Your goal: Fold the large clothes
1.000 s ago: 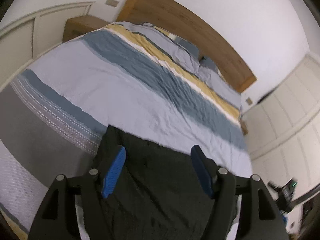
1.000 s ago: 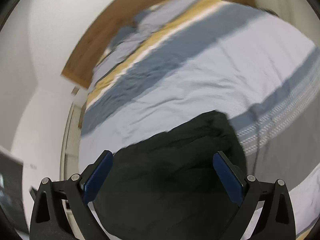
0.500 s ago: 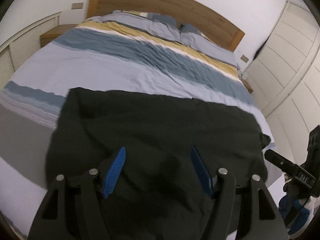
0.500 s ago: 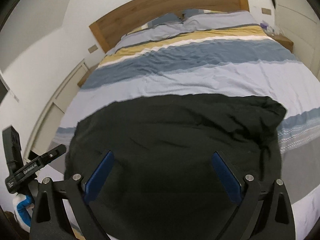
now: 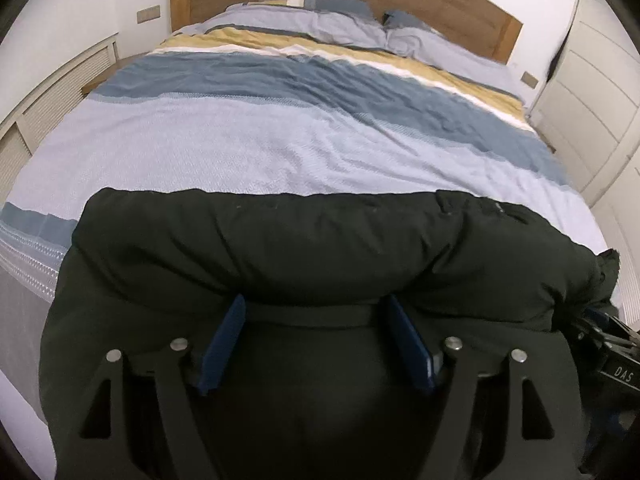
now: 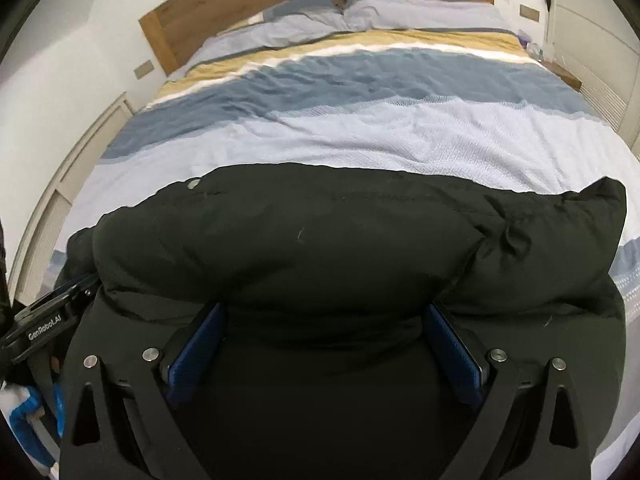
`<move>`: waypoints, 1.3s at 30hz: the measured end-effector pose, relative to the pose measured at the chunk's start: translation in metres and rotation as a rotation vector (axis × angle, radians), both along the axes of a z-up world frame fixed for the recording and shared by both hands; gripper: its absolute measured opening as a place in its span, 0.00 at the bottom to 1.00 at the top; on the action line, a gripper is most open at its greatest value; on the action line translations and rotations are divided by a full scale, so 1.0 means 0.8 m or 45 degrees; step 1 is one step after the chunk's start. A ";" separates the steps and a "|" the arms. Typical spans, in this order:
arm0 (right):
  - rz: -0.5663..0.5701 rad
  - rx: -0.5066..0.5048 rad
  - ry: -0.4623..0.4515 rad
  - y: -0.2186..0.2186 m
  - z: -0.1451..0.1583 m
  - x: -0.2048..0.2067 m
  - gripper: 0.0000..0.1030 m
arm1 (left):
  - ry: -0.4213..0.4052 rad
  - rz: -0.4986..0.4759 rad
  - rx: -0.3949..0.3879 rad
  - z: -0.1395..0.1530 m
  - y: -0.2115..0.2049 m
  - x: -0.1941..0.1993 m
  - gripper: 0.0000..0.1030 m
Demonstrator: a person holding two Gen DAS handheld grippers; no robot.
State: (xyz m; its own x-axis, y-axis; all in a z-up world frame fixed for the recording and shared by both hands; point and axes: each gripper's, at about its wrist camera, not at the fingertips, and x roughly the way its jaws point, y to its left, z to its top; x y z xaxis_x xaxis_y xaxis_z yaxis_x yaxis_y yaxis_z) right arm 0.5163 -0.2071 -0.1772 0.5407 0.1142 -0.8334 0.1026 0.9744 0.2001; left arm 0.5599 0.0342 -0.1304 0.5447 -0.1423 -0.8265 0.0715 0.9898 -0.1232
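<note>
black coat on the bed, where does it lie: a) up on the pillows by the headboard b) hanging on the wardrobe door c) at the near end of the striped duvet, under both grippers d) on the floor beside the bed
c: the black coat lies puffed up across the near end of the striped duvet, under the left gripper and the right gripper, far from the pillows.

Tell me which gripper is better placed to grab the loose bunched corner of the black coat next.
Right, probably. The black coat bunches into a loose raised corner just beside the right gripper, whose jaws stand open over the fabric. The left gripper, jaws opening, sits toward the coat's other end.
</note>
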 end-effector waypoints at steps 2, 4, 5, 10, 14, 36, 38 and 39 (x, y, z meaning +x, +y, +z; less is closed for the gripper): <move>-0.002 0.002 0.025 -0.002 -0.011 0.011 0.97 | 0.003 0.008 0.023 -0.008 -0.003 0.006 0.73; -0.004 0.000 0.044 -0.003 -0.021 0.017 0.98 | 0.005 0.012 0.041 -0.014 -0.007 0.012 0.74; -0.005 -0.003 0.052 -0.004 -0.027 0.020 0.99 | 0.002 0.016 0.050 -0.018 -0.009 0.013 0.74; -0.007 -0.014 0.073 -0.003 -0.044 0.037 0.99 | -0.001 0.032 0.077 -0.035 -0.015 0.026 0.76; -0.014 -0.011 0.081 -0.003 -0.052 0.043 0.99 | -0.003 0.033 0.084 -0.042 -0.016 0.032 0.76; -0.022 -0.017 0.065 -0.003 -0.062 0.042 0.99 | -0.022 0.038 0.108 -0.054 -0.019 0.028 0.78; -0.022 -0.017 0.065 -0.003 -0.062 0.042 0.99 | -0.023 0.038 0.113 -0.053 -0.019 0.027 0.78; -0.022 -0.017 0.065 -0.003 -0.062 0.042 0.99 | -0.024 0.038 0.116 -0.053 -0.019 0.026 0.78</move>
